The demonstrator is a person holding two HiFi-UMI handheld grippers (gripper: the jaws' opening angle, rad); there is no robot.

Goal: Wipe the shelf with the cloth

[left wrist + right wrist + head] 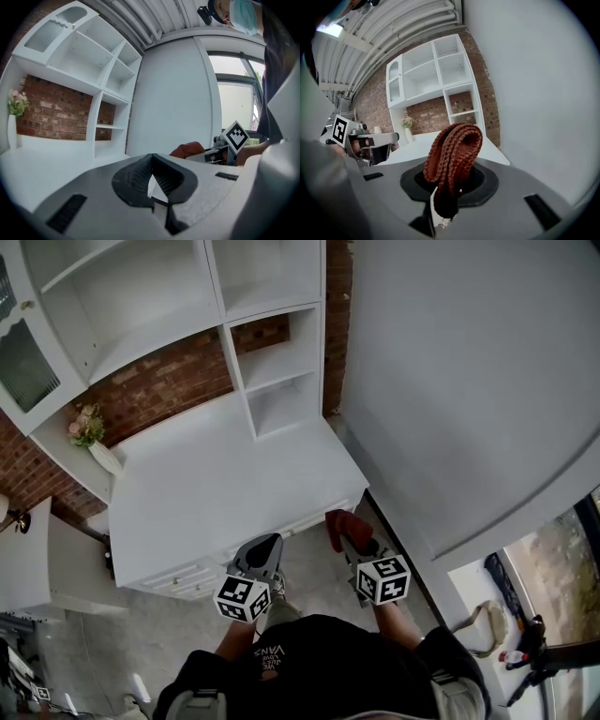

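Observation:
The white shelf unit [272, 362] stands against a brick wall, with a broad white desk top [225, 474] below its cubbies. Both grippers hover at the desk's near edge. My right gripper [343, 533] is shut on a folded rust-red knitted cloth [339, 519], which sticks up between the jaws in the right gripper view [453, 150]. My left gripper [265, 549] is beside it; its jaws meet at the tips with nothing held [151, 161]. The cloth [190, 149] and the right gripper [208, 152] also show in the left gripper view. The shelf cubbies [459, 110] lie ahead.
A white vase of pink flowers [94, 442] stands at the desk's far left corner. A large pale grey wall panel [450, 381] closes the right side. A glass-fronted cabinet door [23, 362] is at upper left. Drawer fronts [187, 577] face me below the desk edge.

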